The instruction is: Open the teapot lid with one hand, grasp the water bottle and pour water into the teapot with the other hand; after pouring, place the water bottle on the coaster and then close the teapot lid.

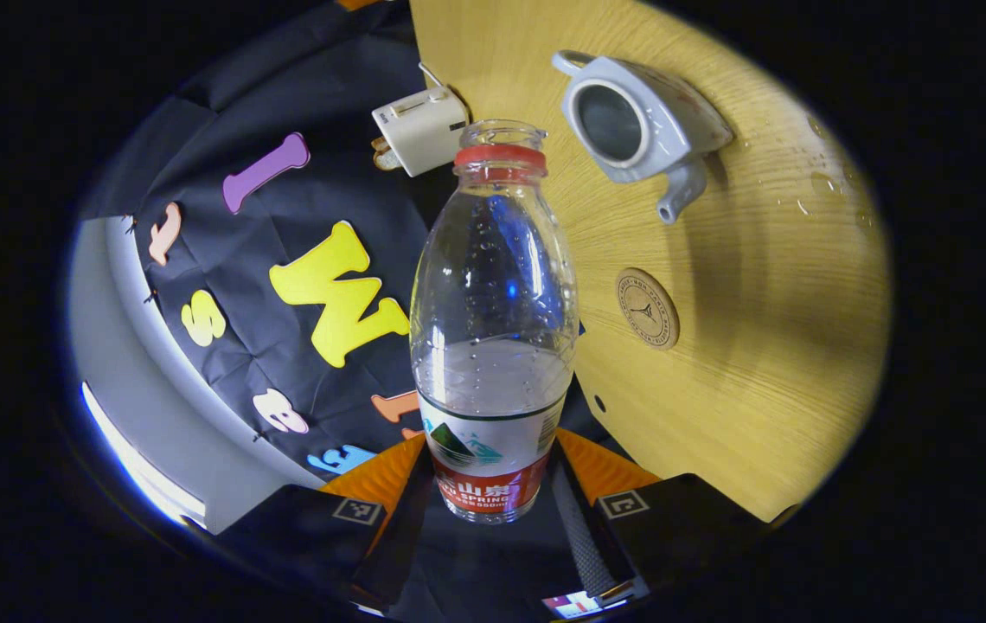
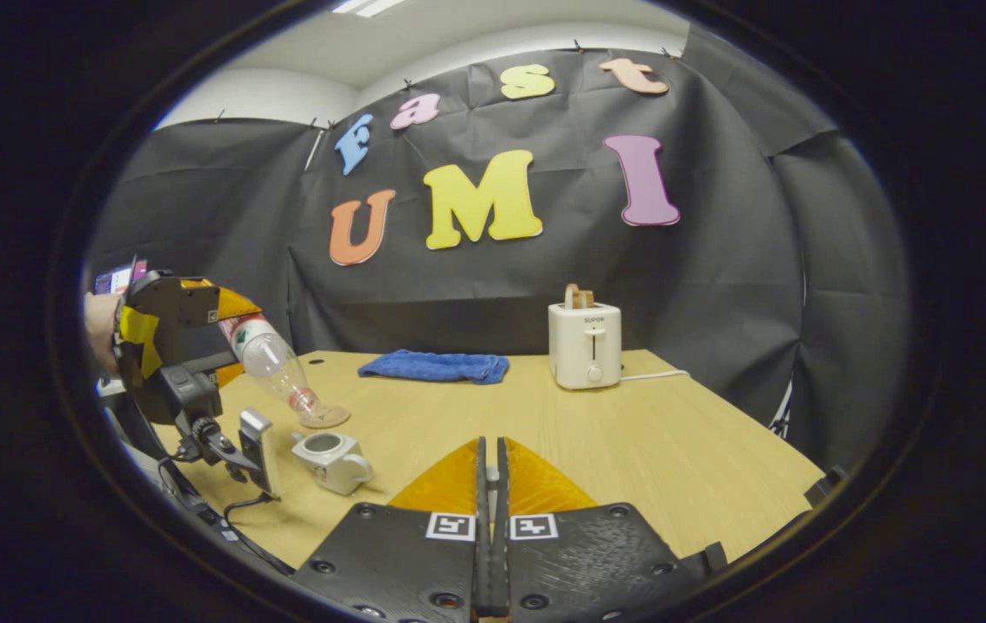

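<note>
Bottle tipped near the open teapot

The left gripper [image 1: 493,510] is clamping the water bottle [image 1: 493,329] at centre frame, tilting it toward the lidless teapot [image 1: 636,130] at upper right, probably for pouring; coaster [image 1: 647,308] is waiting nearby; the right gripper [image 2: 490,484] is resting with jaws pressed together, empty.

One water bottle [image 1: 493,320], one teapot [image 1: 636,130], one coaster [image 1: 647,308], one toaster [image 2: 585,345], one blue cloth [image 2: 435,366] — and two tongs [image 1: 493,510] [image 2: 490,506].

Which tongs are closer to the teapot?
Left. The left tongs hold the water bottle tilted just above the teapot; the right tongs sit farther off, shut.
</note>
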### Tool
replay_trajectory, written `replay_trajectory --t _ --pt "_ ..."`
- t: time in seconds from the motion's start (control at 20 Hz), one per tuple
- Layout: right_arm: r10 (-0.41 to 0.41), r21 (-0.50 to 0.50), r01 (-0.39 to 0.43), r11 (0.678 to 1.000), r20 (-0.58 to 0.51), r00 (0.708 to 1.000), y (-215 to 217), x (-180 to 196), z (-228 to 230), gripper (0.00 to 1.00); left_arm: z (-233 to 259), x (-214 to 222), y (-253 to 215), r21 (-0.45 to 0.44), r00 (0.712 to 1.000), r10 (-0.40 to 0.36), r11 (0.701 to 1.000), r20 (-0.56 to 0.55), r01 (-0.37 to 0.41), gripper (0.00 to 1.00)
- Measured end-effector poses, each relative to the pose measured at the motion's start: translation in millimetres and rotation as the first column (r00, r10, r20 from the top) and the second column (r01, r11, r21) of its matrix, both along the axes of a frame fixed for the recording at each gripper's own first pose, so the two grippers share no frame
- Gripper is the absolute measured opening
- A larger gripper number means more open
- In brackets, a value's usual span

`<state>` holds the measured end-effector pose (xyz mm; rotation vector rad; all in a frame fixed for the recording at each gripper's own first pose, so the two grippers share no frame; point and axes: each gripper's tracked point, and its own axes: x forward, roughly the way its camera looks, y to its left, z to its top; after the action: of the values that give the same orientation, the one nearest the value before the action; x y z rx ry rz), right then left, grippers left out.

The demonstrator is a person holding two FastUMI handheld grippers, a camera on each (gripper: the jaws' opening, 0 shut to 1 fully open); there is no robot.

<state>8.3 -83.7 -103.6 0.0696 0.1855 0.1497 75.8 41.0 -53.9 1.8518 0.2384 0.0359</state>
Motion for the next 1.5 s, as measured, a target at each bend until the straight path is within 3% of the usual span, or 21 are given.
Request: replay_trajectory --t 0.15,0.25,0.3,0.5,0.6,0.8,0.9,1.15,1.3,1.4,1.5 --pt "-0.001 0.001 0.001 1.0 0.007 1.0 1.7 0.3 5.1 0.0 -12.5 -3.3 9.2 -0.174 1.0 0.023 0.984 -0.001 -0.023 0.75" --pt "0.004 0.001 -0.004 1.0 0.014 1.0 4.2 -0.5 8.5 0.0 -26.6 -2.8 14.0 -0.373 0.999 0.049 0.927 -0.014 -0.051 0.75" --pt "0.009 0.0 -0.009 1.0 0.016 1.0 6.8 -0.3 8.5 0.0 -38.8 -5.2 18.4 -0.479 0.996 0.075 0.873 -0.046 -0.088 0.75" --pt "0.028 -0.011 -0.028 1.0 0.014 1.0 16.3 0.0 10.7 0.0 -53.4 -18.3 15.0 -0.783 0.989 0.119 0.606 -0.087 -0.142 0.76" --pt "0.032 -0.009 -0.032 0.999 0.016 0.999 20.9 -0.8 13.4 0.0 -60.6 -24.0 0.9 -0.894 0.987 0.095 0.421 -0.127 -0.155 0.76" --pt "0.036 -0.015 -0.036 0.999 0.014 0.999 26.3 -0.7 13.5 0.01 -72.0 -42.0 -29.5 -0.981 0.982 0.029 0.061 -0.184 -0.185 0.76" --pt "0.041 -0.02 -0.041 0.999 0.017 0.999 29.5 -1.4 15.2 0.01 -66.4 -46.8 -43.5 -0.985 0.987 -0.006 -0.069 -0.159 -0.159 0.76" --pt "0.043 -0.022 -0.042 0.999 0.029 0.999 33.5 -2.4 18.6 0.01 -35.4 -23.6 -32.5 -0.968 0.998 0.022 -0.247 -0.051 -0.044 0.77" --pt "0.051 -0.026 -0.05 0.998 0.018 0.999 38.1 -2.4 15.7 0.02 -26.9 3.9 -25.9 -0.93 0.998 0.012 -0.364 -0.058 -0.05 0.77" --pt "0.05 -0.027 -0.049 0.998 0.019 0.999 37.4 -3.7 14.2 0.0 -28.1 24.1 -18.6 -0.914 0.997 0.02 -0.401 -0.076 -0.062 0.77" --pt "0.049 -0.028 -0.049 0.998 0.014 0.999 38.5 -2.7 12.3 0.01 -29.9 48.0 -12.7 -0.919 0.997 0.025 -0.39 -0.069 -0.054 0.77"
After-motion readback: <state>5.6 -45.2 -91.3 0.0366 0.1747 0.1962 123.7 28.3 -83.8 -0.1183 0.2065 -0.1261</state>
